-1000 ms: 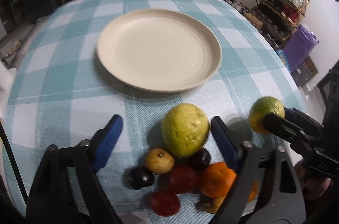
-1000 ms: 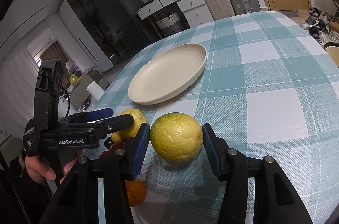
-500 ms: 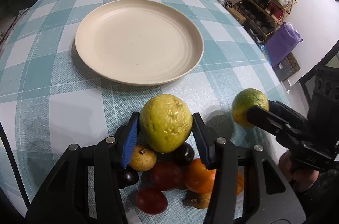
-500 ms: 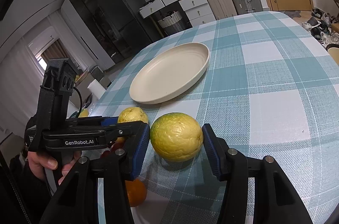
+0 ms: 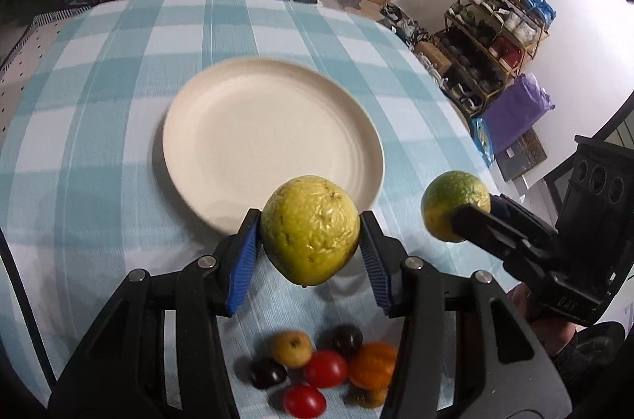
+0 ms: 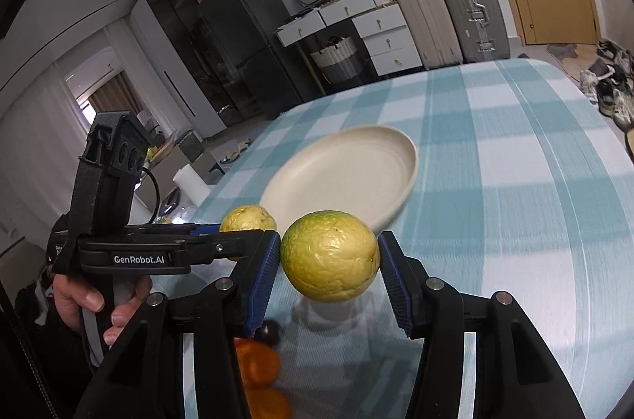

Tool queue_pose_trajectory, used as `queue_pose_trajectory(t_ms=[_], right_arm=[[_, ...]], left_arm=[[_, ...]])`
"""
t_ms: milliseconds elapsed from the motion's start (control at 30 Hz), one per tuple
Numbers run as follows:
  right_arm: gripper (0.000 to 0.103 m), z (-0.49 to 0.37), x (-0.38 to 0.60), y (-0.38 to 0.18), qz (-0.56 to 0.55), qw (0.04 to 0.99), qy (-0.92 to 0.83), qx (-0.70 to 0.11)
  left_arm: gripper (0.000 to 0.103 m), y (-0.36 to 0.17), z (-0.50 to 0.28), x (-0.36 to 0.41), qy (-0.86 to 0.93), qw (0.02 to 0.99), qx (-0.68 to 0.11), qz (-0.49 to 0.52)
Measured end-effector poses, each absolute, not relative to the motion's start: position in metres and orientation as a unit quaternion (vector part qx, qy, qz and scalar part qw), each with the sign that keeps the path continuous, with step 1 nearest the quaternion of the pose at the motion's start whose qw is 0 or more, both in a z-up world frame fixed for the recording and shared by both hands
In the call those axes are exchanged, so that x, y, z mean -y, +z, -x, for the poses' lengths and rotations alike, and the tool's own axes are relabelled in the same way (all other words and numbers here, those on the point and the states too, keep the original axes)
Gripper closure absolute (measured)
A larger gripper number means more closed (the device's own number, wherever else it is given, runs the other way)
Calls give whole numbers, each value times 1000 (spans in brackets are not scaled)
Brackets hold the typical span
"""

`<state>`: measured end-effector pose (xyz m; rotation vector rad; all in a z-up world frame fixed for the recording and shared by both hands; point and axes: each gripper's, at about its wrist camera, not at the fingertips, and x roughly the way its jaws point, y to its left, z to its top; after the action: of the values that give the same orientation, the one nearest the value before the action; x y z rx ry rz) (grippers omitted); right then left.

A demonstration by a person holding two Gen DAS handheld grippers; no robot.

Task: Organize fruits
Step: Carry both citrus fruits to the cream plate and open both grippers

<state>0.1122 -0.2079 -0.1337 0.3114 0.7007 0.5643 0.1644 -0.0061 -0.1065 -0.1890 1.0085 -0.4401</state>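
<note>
A round table covered in a teal-and-white checked tablecloth (image 5: 99, 181) holds a cream plate (image 5: 273, 141) near its middle. Near the table's edge, well apart from the plate, lies a cluster of small fruits (image 5: 325, 371): red, orange, yellowish and dark ones touching each other.

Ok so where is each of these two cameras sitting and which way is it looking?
Left wrist: on the left gripper, looking forward and down over its fruit at the plate; its blue pads show, with the right gripper at right.
Right wrist: on the right gripper, looking over its fruit across the table; the left gripper and a hand show at left.
Shared: plate, both big fruits, tablecloth, suitcases.
</note>
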Motion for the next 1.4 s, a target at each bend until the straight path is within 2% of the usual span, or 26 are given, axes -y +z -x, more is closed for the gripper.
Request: queue_pose_trajectory(t_ms=[233,667,1233,1300,1333,1400], right_arm=[[51,-152,195,-124,-131,890,288,-330],[51,-231,180,-143,-164,871,283,-366],[50,-274,171,-177,-192,857,257,-403],[47,-272,172,-174,-194,860,261,-394],[41,-270,171,-171,-192,862,263,-388],[36,-265,172,-164,-180,873,252,-376]], left_arm=[[57,-96,-211,-2,-205,852,-472,94],[57,-136,-287,-13,-183,838,-502,110],[56,-161,-326,-6,-195,823,-515,141],[51,-156,-325,-5,-195,826,-512,134],[50,-153,-323,-5,-190,830,-508,132],[40,-147,-319,-8,-181,834,-504,131]])
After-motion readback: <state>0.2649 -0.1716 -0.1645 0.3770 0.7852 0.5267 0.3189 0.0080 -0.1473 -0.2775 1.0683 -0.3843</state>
